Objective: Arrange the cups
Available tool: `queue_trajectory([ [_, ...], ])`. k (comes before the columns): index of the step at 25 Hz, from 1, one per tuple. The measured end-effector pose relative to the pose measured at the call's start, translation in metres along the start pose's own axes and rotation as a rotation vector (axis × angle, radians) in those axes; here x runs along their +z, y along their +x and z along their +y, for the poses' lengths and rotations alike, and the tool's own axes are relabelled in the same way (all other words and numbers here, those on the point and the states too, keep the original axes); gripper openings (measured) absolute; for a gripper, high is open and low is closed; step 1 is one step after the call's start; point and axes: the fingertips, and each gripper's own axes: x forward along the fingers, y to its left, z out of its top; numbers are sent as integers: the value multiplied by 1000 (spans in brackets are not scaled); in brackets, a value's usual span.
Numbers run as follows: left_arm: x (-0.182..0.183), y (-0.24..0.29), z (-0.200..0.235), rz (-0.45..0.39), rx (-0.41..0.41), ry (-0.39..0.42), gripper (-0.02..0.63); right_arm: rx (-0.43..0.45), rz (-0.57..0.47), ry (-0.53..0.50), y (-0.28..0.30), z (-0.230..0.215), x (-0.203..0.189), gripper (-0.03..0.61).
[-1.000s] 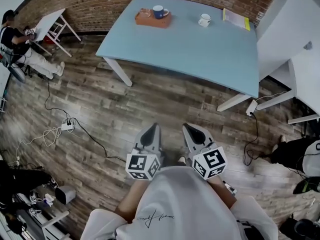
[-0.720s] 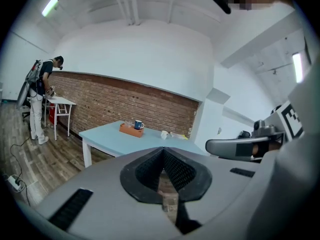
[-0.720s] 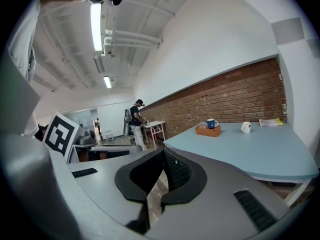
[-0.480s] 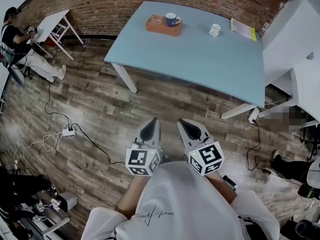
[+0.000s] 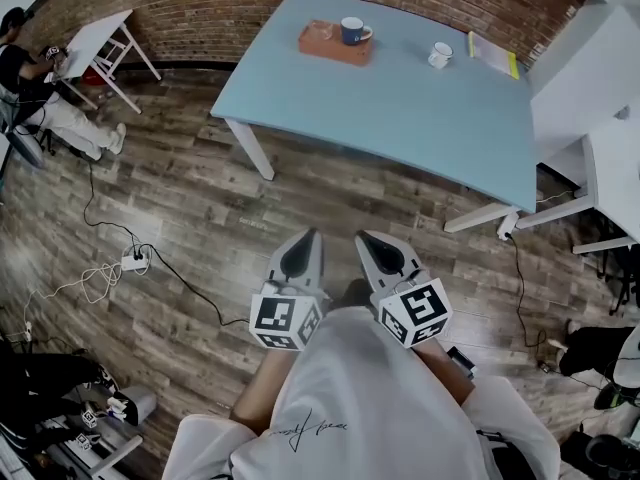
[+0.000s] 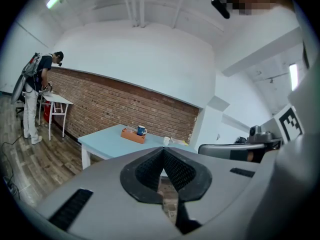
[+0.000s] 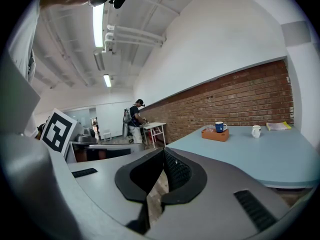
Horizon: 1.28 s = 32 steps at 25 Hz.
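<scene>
A blue cup (image 5: pixel 352 30) stands on an orange tray (image 5: pixel 334 44) near the far edge of a light blue table (image 5: pixel 400 108). A white cup (image 5: pixel 440 55) stands alone on the table to the tray's right. Both cups show small in the left gripper view, blue (image 6: pixel 142 130) and white (image 6: pixel 167 140), and in the right gripper view, blue (image 7: pixel 220 126) and white (image 7: pixel 256 131). My left gripper (image 5: pixel 309 236) and right gripper (image 5: pixel 363 239) hover side by side over the wooden floor, well short of the table. Both are shut and hold nothing.
A yellow-edged booklet (image 5: pixel 494 54) lies at the table's far right corner. White furniture (image 5: pixel 590 78) stands right of the table. Cables and a power strip (image 5: pixel 132 260) lie on the floor at left. A person (image 5: pixel 35 88) sits by a small white table (image 5: pixel 100 43) far left.
Both grippers have moved forward together towards the blue table, which now sits slightly nearer and more to the right in the head view. Jaws stayed shut.
</scene>
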Motion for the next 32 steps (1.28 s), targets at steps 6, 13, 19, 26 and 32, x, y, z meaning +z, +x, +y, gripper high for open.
queue_trajectory([
  [6,-1,8,9,8,1,-22,8,1,9,4,14,-5,0,20],
  [13,9,46,30,24,-1,-24,8,0,11,28,51,-33,5,20],
  [19,15,87,47,65,-24,-22,8,-9,14,64,87,-57,12,20],
  [26,26,145,63,108,-80,-11,8,-35,32,98,130,-86,18,20],
  [32,39,191,74,131,-106,-1,8,-67,34,121,158,-126,29,20],
])
